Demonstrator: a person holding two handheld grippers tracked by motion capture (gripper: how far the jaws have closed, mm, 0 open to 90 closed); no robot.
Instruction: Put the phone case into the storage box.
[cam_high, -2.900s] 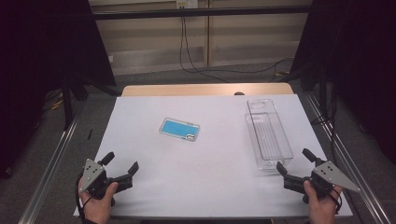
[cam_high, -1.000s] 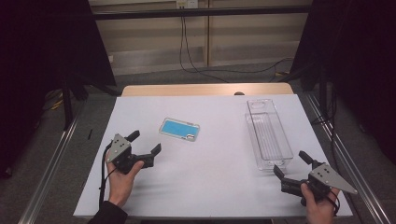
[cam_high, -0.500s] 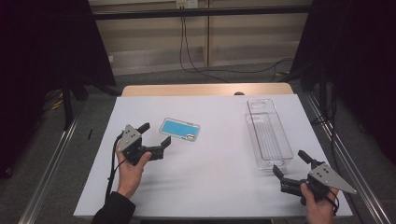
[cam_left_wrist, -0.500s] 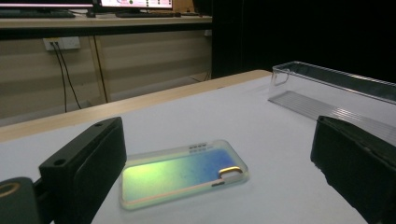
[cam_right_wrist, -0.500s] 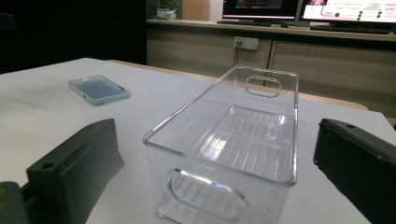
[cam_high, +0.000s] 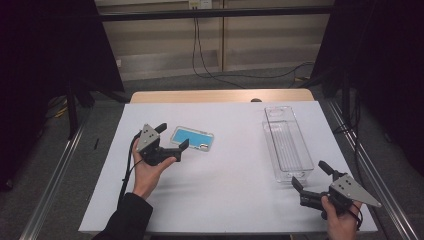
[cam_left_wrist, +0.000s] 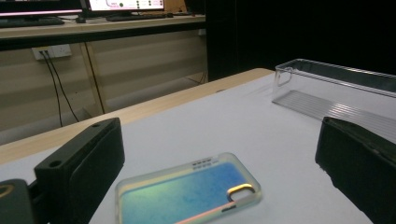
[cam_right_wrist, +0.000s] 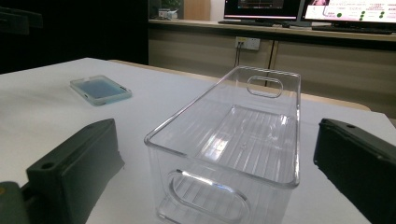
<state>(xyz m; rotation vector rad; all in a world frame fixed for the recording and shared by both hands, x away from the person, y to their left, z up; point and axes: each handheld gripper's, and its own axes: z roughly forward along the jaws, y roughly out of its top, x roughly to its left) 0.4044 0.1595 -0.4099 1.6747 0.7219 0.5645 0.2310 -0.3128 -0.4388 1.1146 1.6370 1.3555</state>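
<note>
1. Where the high view looks past the work, the room is dim: black curtains hang at both sides, a pale panelled wall (cam_high: 165, 47) stands behind, and black cables (cam_high: 200, 55) trail down it to a grey carpet floor (cam_high: 65, 150). The gripper views add a long shelf with lit monitors (cam_right_wrist: 327, 9) and a wall socket (cam_left_wrist: 51, 51).
2. Spread over the counter (cam_high: 235, 165) is a plain white sheet, with a strip of wood showing along its far edge and metal rails along both sides.
3. A clear plastic bin (cam_high: 286, 142) stands lengthwise on the right part of the sheet, its ribbed floor bare and a handle slot in each end.
4. The left hand-held gripper (cam_high: 172, 137) is held just above the sheet with its jaws wide apart and nothing between them, the open gap facing the phone case's near end.
5. The right hand-held gripper (cam_high: 309, 175) sits at the near right corner, jaws likewise wide and gripping nothing, pointing at the bin's near end.
6. The blue phone case (cam_high: 192, 138) lies flat on the sheet left of centre, well apart from the bin.
</note>
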